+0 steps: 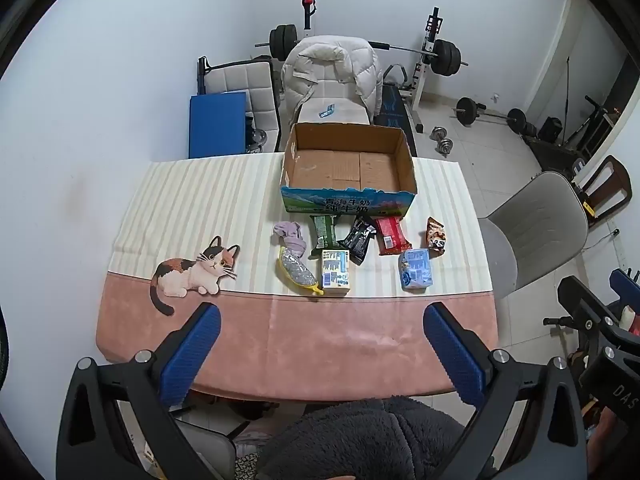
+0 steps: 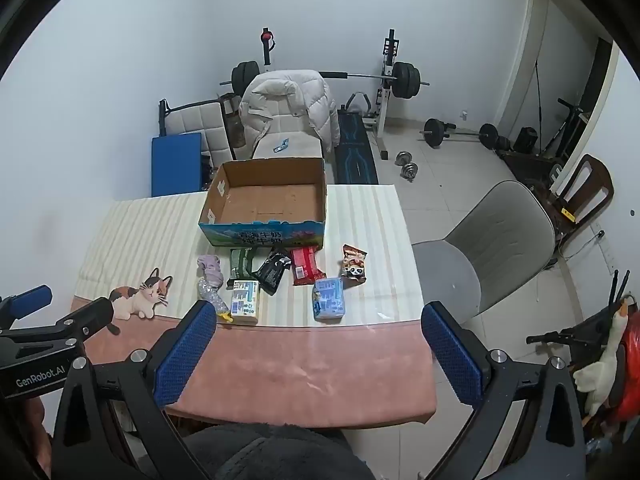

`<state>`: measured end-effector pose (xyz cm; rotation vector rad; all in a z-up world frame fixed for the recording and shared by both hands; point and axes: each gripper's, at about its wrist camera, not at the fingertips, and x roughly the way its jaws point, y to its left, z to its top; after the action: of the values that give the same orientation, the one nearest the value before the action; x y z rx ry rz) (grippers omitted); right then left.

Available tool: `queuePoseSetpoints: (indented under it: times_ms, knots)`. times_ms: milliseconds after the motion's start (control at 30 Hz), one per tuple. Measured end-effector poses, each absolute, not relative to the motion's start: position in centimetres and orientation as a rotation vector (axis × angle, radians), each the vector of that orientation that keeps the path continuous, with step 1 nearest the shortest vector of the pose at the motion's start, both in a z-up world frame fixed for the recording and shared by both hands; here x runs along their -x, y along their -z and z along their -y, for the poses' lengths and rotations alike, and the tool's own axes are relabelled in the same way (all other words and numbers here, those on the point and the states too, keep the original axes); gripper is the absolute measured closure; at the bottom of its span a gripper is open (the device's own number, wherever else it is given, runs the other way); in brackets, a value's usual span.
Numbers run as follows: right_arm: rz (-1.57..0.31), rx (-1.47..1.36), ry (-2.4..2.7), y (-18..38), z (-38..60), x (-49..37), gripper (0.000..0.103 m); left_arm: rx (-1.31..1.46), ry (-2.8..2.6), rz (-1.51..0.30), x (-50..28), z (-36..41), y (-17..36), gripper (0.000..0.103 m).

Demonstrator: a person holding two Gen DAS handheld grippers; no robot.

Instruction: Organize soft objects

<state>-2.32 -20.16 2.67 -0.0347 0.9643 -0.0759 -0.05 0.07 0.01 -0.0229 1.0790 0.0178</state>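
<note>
At centre frame in both wrist views: bench under a striped cream and pink cloth bearing a printed cat.

- Cardboard box, open top, nothing seen inside; stands at the far middle of the bench, above the row of items in the picture.
- Purple sock, bunched, leftmost of the row, just below the box.
- Sequined banana-shaped pouch, touching the sock's lower end.
- Green packet, black packet, red packet, side by side before the box front.
- Panda-print snack packet, rightmost, apart from the others.
- White tissue pack and blue tissue pack, nearest row, lying flat.
- Left gripper: blue-padded jaws spread wide, holding nothing, over the pink near edge; every item lies above it in frame, well apart.
- Right gripper: jaws likewise wide apart, nothing between them, low centre of its view; the blue tissue pack is the nearest item, above it.
</note>
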Motion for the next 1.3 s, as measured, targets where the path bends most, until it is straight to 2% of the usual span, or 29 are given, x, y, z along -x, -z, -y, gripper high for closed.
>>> queuePoseSetpoints:
  times_ms: [1300]
  knots:
    - [-0.942,-0.009,0.076,-3.0,21.0,1.4,0.000,0.023,-0.012,-1.061,-1.3,0.2,-0.9,0.000]
